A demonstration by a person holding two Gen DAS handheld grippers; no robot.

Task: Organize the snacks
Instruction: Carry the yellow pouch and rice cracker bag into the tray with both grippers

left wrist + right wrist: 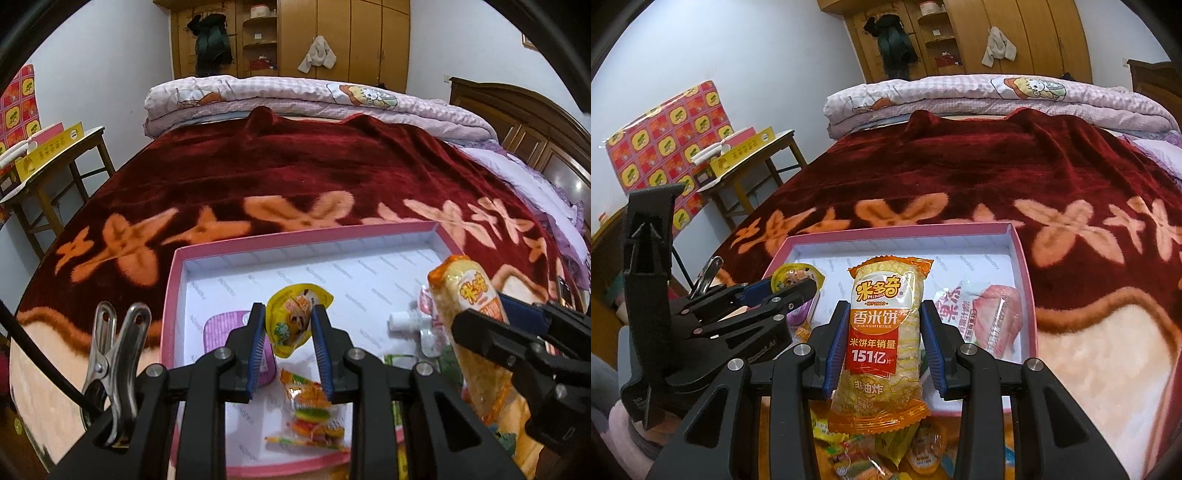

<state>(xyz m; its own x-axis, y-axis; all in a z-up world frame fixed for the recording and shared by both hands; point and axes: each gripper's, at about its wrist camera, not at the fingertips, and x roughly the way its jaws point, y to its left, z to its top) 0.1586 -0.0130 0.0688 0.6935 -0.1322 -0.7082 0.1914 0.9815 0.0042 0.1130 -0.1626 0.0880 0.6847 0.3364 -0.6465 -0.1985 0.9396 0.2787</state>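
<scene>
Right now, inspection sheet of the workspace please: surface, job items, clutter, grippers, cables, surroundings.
Surface: bed with a dark red floral blanket.
Job's things: pink tray on the blanket, holding a purple packet, a burger gummy packet and a pink wrapped snack.
Clutter: loose snack packets in front of the tray.
Grippers: left gripper shut on a yellow jelly cup; right gripper shut on a rice cracker pack.
Cables: black cable by a metal clip.
Surroundings: folded quilt, wooden wardrobe, side table with boxes.
</scene>
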